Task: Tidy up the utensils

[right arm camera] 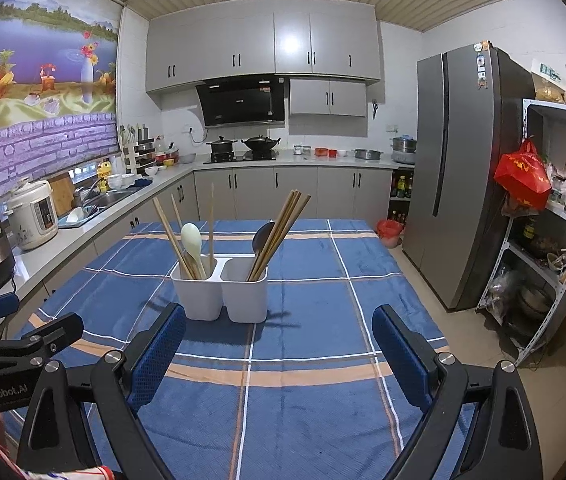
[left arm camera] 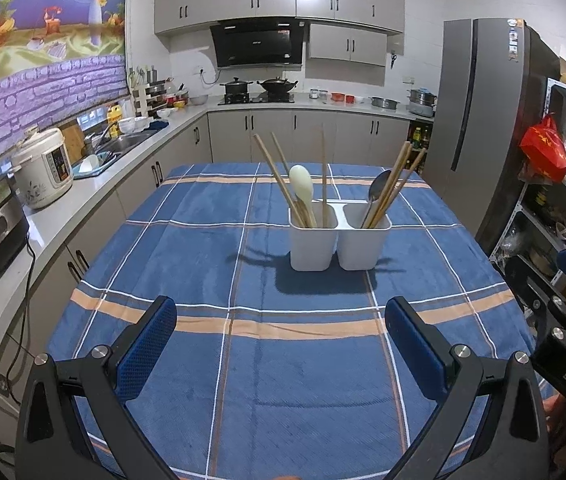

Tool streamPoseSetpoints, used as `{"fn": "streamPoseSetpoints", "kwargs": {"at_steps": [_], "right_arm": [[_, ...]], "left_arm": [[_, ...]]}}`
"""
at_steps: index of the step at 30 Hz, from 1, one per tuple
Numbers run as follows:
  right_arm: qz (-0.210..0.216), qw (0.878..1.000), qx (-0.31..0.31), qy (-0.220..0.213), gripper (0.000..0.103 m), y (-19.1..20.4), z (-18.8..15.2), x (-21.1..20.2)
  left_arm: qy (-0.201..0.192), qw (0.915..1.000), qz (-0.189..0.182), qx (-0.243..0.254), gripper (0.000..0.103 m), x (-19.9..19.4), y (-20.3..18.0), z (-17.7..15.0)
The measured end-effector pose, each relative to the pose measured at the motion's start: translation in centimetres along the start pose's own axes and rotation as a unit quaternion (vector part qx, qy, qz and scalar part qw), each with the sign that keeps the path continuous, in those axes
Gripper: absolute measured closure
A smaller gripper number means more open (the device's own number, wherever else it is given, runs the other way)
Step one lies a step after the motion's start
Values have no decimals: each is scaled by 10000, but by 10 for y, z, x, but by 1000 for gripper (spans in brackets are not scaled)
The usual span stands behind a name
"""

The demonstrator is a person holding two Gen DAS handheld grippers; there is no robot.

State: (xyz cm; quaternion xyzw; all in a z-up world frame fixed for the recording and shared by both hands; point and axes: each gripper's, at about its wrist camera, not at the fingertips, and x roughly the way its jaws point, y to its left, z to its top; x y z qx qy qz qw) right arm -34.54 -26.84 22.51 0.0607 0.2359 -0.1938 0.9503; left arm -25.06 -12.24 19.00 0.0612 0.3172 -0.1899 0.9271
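A white two-compartment utensil holder [left arm camera: 339, 240] [right arm camera: 221, 292] stands mid-table on the blue plaid tablecloth [left arm camera: 203, 264] [right arm camera: 315, 304]. Its left cup holds wooden chopsticks [left arm camera: 273, 172] [right arm camera: 166, 224] and a cream spoon [left arm camera: 301, 188] [right arm camera: 191, 240]. Its right cup holds more chopsticks [left arm camera: 397, 176] [right arm camera: 287, 216] and a dark metal spoon [left arm camera: 379, 190] [right arm camera: 263, 238]. My left gripper [left arm camera: 281, 322] hovers open over the near table, nothing between its blue pads. My right gripper [right arm camera: 279, 334] is open too, just short of the holder, empty. Each gripper shows at the other view's edge.
A kitchen counter [left arm camera: 83, 188] with a rice cooker [left arm camera: 45, 168] and sink runs along the left. A grey fridge [right arm camera: 463, 168] and a cluttered metal shelf [right arm camera: 555, 240] with a red bag [right arm camera: 523, 176] stand to the right. Floor lies beyond the table's right edge.
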Motion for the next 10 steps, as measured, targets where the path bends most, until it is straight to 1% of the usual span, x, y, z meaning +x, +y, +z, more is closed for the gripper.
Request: {"fn": "streamPoseSetpoints", "kwargs": {"at_steps": [5, 9, 10], "right_arm": [[23, 9998, 39, 196, 6, 0, -2, 18], [63, 9991, 31, 423, 6, 0, -5, 37], [63, 9991, 31, 423, 6, 0, -5, 37]], "left_arm": [[198, 9998, 11, -69, 0, 22, 4, 1], [442, 9990, 8, -116, 0, 46, 8, 2], [493, 9987, 8, -111, 0, 53, 10, 2]]}}
